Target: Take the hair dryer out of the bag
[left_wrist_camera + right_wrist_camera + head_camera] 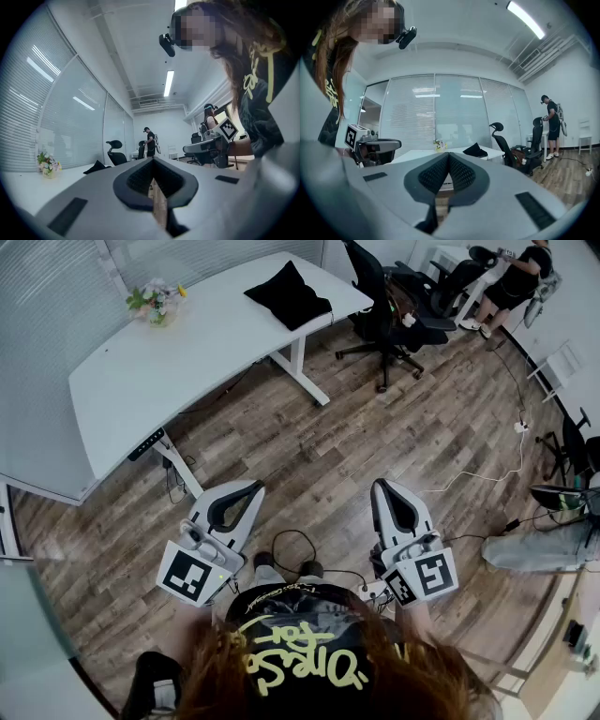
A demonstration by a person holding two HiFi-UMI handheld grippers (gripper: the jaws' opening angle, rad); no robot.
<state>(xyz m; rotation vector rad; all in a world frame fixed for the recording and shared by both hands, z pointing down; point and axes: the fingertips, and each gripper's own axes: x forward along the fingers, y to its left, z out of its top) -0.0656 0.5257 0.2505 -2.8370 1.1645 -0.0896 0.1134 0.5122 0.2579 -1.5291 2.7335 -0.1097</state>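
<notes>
Head view: jaws pressed together, left gripper (251,487) and right gripper (382,487) must first be carried to the bag (289,293) at the table's (178,362) corner.

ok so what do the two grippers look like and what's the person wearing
Both the left gripper and right gripper are pale grey tapering shells with black ribbed pads lining the jaws. Each carries a white cube with black square markers at its rear. The person wears a black T-shirt with yellow lettering.
</notes>
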